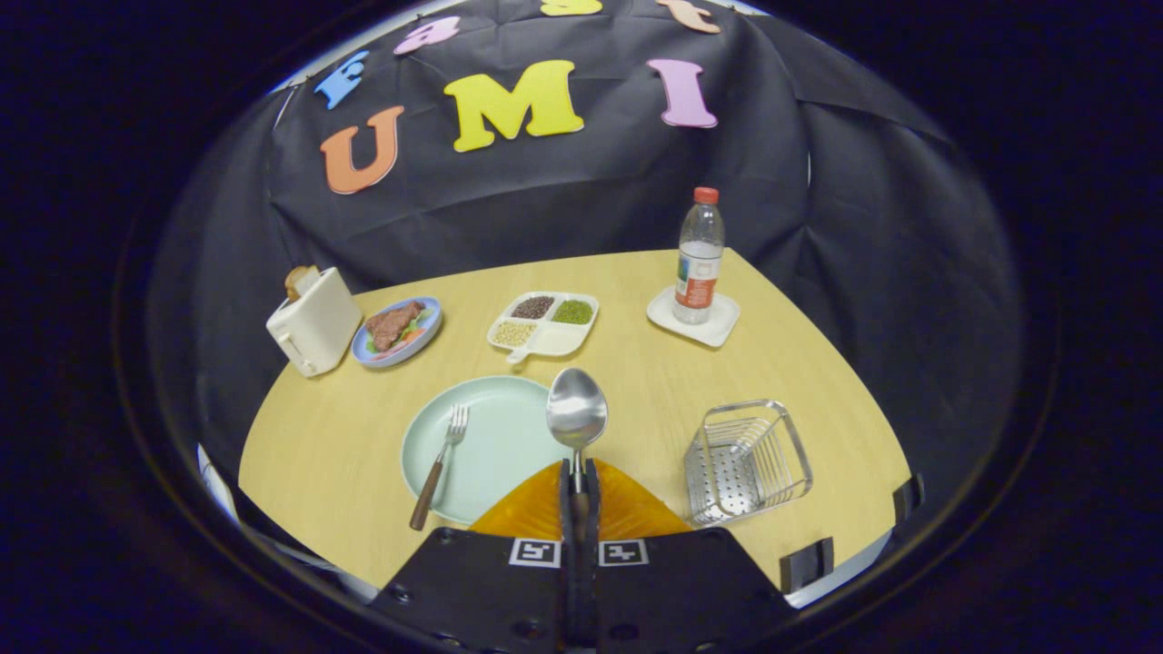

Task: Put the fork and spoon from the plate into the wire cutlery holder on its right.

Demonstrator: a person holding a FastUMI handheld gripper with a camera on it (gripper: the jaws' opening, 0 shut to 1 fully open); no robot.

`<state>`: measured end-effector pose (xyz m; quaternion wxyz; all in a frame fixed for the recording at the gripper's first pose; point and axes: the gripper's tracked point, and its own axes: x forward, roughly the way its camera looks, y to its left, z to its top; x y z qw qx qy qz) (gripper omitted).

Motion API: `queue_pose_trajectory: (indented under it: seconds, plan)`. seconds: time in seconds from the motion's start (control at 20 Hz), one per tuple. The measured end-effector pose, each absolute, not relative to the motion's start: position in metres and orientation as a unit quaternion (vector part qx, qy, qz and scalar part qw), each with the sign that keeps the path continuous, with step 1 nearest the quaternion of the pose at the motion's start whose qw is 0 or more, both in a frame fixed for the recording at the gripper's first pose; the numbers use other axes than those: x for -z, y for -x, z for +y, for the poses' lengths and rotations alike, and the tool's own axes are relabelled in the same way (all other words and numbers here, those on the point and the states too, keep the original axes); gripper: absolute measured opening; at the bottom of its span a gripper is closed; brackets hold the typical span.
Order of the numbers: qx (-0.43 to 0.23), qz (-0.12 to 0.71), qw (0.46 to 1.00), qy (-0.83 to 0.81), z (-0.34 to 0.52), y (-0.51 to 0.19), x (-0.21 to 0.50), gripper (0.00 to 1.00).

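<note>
A round wooden table (636, 381) stands against a black cloth wall. The gripper (579, 477) has its two fingers pressed together on the handle of a spoon (576, 413), pinching it so the bowl stands up just ahead of the fingertips, above the right rim of a pale green plate (491, 427). A fork (440, 463) with a brown handle lies on the left side of that plate, its tines pointing away from the gripper and its handle end reaching past the near rim. To the right of the plate, apart from it, sits the wire cutlery holder (747, 461). Farther back are a white toaster (313, 320), a blue plate of food (397, 331), a divided tray (543, 323) of beans, and a water bottle (698, 259) on a white coaster (694, 318).
</note>
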<state>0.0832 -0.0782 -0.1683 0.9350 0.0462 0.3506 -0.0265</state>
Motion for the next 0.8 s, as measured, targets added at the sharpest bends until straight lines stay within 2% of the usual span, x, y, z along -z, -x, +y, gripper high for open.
queue_pose_trajectory:
  seconds: [0.4,0.8]
  plan:
    - [0.065,0.342,0.935,-0.063,-0.161,-0.062,0.162,0.00]
    - [0.071,0.364,0.925,-0.079,-0.185,-0.054,0.178,0.00]
